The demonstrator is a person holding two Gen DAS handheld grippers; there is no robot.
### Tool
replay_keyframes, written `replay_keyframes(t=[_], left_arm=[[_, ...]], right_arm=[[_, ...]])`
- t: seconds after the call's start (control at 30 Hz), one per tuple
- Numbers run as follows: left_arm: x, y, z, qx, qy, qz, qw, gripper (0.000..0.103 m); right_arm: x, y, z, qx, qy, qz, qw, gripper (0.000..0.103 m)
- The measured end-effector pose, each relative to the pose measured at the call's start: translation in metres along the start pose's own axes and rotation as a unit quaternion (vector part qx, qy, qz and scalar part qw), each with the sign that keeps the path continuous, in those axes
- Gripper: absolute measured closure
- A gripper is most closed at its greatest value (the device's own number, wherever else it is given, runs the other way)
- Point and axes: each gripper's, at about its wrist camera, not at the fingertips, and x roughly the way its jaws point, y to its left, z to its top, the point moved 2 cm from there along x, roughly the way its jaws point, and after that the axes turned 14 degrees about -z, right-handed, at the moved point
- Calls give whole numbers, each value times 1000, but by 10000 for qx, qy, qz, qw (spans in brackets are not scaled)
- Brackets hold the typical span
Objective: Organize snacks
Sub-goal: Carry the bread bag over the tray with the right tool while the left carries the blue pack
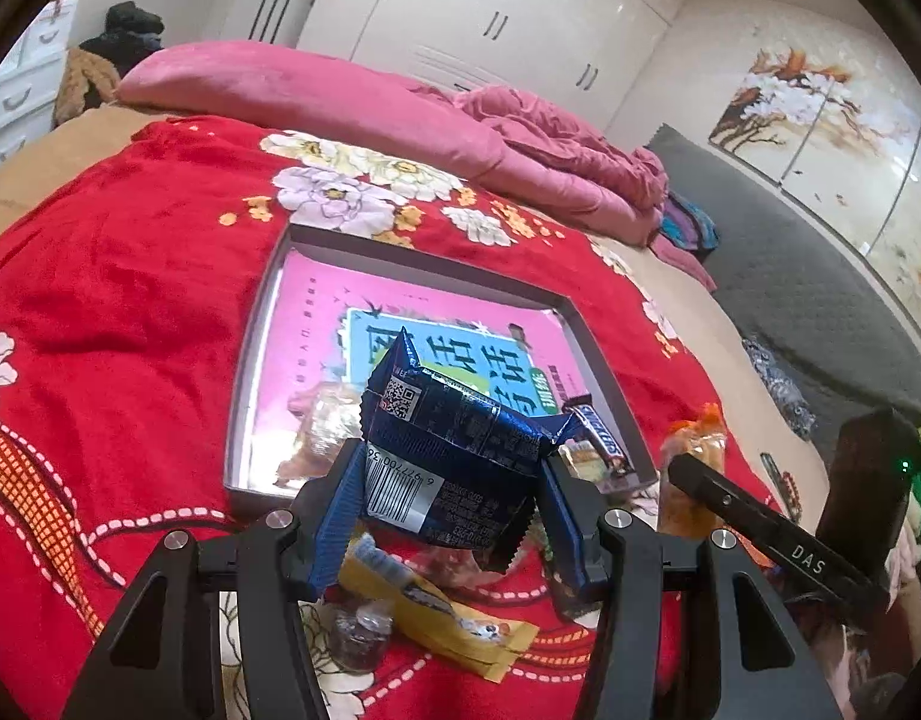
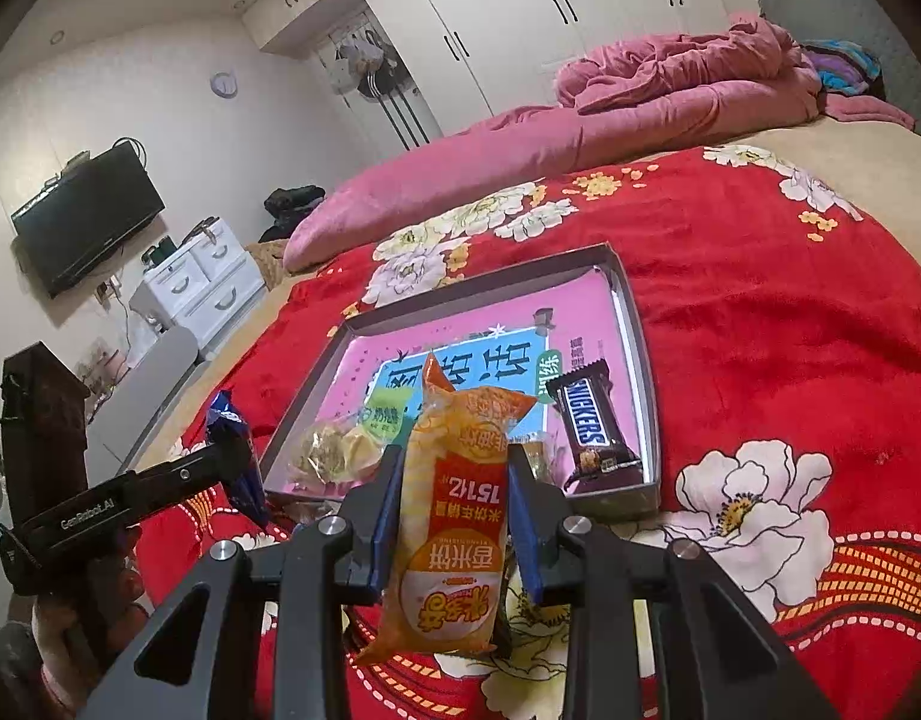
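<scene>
My left gripper (image 1: 451,474) is shut on a dark blue snack packet (image 1: 454,450), held just short of the near edge of a shallow grey box (image 1: 427,267) with a pink printed bottom. My right gripper (image 2: 454,474) is shut on an orange rice-cracker packet (image 2: 457,516), also before the box's (image 2: 634,324) near edge. Inside the box lie a Snickers bar (image 2: 592,429) at the near right and a clear-wrapped pale snack (image 2: 328,450) at the near left. The left gripper with its blue packet (image 2: 235,456) shows at the left of the right wrist view.
The box sits on a red flowered blanket (image 1: 130,252) over a bed. A yellow wrapped snack (image 1: 442,618) and a small clear-wrapped sweet (image 1: 358,636) lie on the blanket below my left gripper. A pink quilt (image 2: 640,102) is piled behind the box.
</scene>
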Motion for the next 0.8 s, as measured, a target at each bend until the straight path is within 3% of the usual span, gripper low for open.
replay_keyframes(t=[0.8], left_arm=[[14, 20, 16, -158, -119, 165, 9997, 46]], right_arm=[[12, 14, 22, 336, -385, 185, 9985, 71]])
